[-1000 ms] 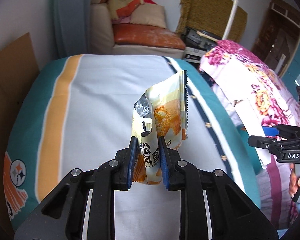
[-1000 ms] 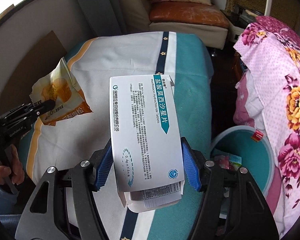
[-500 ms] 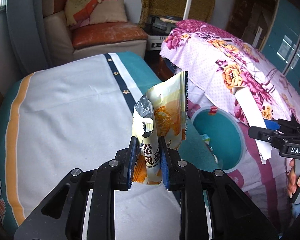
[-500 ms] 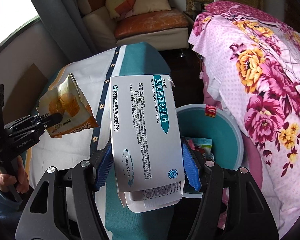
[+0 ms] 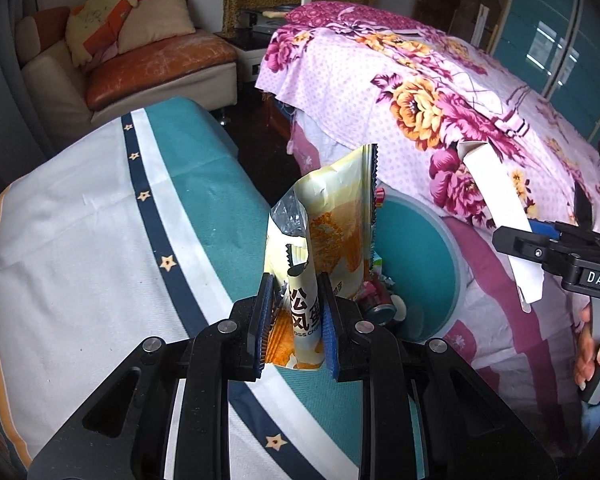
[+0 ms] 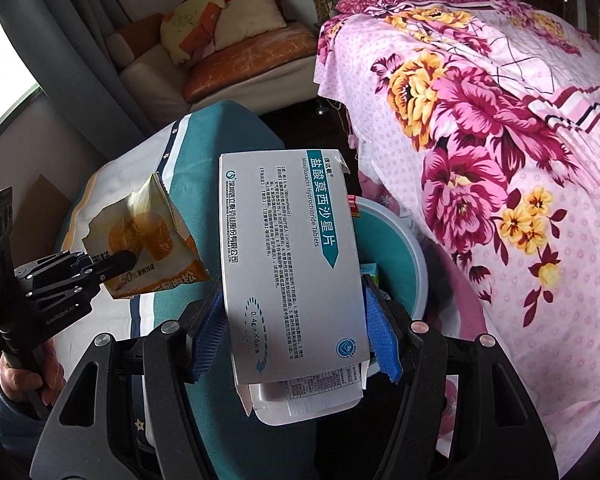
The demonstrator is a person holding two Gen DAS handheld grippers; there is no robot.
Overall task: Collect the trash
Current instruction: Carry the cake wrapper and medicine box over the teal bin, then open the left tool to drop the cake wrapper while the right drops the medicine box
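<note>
Both grippers have swung from over the striped bed toward the teal bin (image 5: 440, 248).
Left gripper (image 5: 296, 328) fingers pinch a yellow snack wrapper (image 5: 332, 232); right gripper (image 6: 296, 340) fingers clamp a medicine box (image 6: 288, 256), both nearly above the bin, ready to drop.

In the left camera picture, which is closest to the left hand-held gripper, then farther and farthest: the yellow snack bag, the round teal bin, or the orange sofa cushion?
1. Yellow crinkly snack bag: pinched in the left hand-held gripper, so it touches.
2. Round teal plastic bin: just behind the bag, a little right, beside the flowery pink cover.
3. Orange leather sofa cushion: far back, upper left, by the wall.
</note>
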